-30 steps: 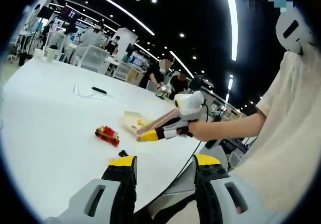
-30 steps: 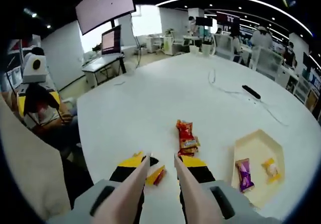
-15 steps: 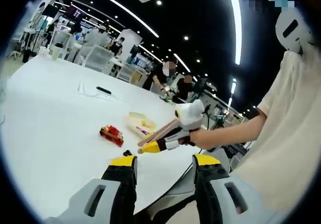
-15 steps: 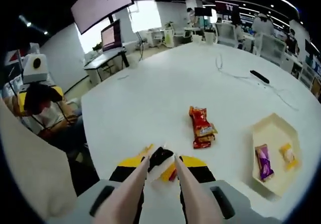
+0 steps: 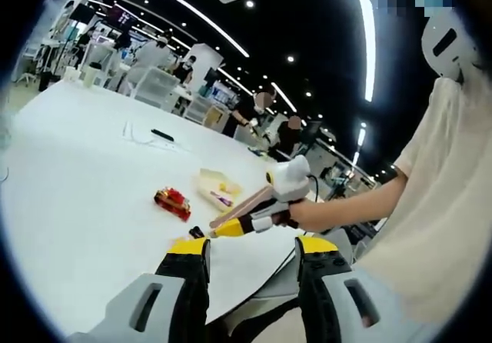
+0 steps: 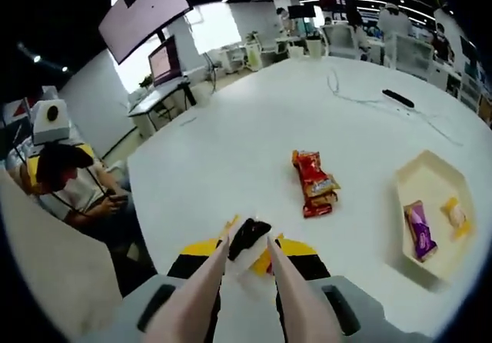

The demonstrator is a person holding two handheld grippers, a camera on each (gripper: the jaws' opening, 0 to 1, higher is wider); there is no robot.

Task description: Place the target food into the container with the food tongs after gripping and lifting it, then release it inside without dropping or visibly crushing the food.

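Observation:
My right gripper is shut on a pair of wooden food tongs. The tong tips pinch a small black-and-white snack packet at the near edge of the white table; I cannot tell whether the packet is off the surface. A pale hexagonal tray at the right holds a purple packet and a yellow one. Red snack packets lie between. In the left gripper view the right gripper with its tongs comes in from the right, and my left gripper stands open with nothing in it.
A black remote and a thin cable lie far across the table. A person in a cap sits left of the table. The red packets and tray lie beyond the tongs. Desks and people fill the background.
The tongs have closed on the black-and-white packet, which a second ago was not between their tips. The right view has drawn back and shifted left. My left gripper stays as it was.

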